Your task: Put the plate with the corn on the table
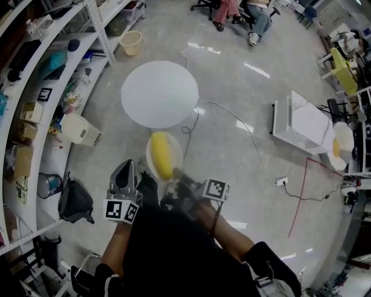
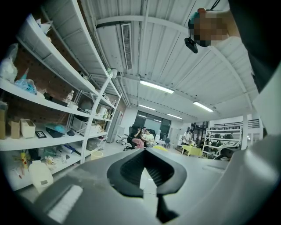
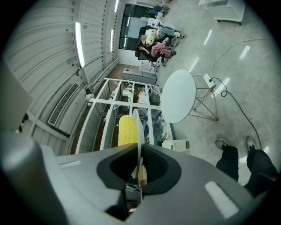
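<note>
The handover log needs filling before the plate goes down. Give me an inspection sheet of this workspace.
Surface: round white table, top bare.
Job's things: plate with corn, carried short of the table.
Clutter: nothing seen on the table.
Grippers: right gripper shut on the plate's rim; left gripper shut, empty.
Cables: white cable and red cable across the floor.
Surroundings: shelves, bucket, seated people.

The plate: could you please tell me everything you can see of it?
The plate is round, pale and shallow, apparently plastic or ceramic. Yellow corn lies along its middle. The right tool pinches its rim, holding it in the air roughly level, just short of the round white table. Nothing else touches it.
</note>
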Tool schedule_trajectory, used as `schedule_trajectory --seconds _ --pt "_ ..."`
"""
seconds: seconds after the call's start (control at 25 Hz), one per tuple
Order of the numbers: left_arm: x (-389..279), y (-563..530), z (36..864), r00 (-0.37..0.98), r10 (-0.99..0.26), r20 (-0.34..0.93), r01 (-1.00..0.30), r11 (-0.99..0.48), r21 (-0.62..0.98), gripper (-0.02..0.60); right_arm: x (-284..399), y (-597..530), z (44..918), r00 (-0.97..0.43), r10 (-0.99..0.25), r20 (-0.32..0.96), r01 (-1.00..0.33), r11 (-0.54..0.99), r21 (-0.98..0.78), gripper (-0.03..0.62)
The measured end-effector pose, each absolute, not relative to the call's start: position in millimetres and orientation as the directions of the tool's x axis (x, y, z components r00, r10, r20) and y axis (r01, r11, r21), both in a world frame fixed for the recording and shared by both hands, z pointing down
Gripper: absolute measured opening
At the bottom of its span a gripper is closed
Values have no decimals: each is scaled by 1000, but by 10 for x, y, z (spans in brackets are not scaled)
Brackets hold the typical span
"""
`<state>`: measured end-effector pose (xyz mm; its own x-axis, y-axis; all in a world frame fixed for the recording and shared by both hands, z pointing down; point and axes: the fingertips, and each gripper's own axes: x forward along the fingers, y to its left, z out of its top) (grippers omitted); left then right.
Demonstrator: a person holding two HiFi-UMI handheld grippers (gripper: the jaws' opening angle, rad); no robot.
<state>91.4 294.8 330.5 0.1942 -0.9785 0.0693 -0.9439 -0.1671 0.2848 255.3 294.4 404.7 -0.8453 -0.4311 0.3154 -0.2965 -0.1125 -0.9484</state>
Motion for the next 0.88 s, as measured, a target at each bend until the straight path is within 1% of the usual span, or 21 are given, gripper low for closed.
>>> schedule_trajectory --seconds 0.08,0.24,0.4,0.52,0.88 --pt "870 2878 3305 195 -979 65 -943 -168 288 2 2497 2867 4027 -851 -435 295 -283 -93 -955 38" --pt "704 2713 3318 195 -979 62 -942 -169 291 2 2357 2706 4054 -842 -430 324 -313 -99 -945 38" --pt "550 2535 3340 202 -977 65 -939 -174 298 2 2181 2539 4033 -849 -437 298 -288 -90 -953 38" --pt "458 2382 3361 212 -975 69 -936 -182 302 2 2108 2450 4078 -835 -433 341 -319 -125 -940 38" --pt "183 1968 3385 231 -970 75 -928 -197 315 2 1818 2090 4084 -833 -432 346 -322 -130 -938 38"
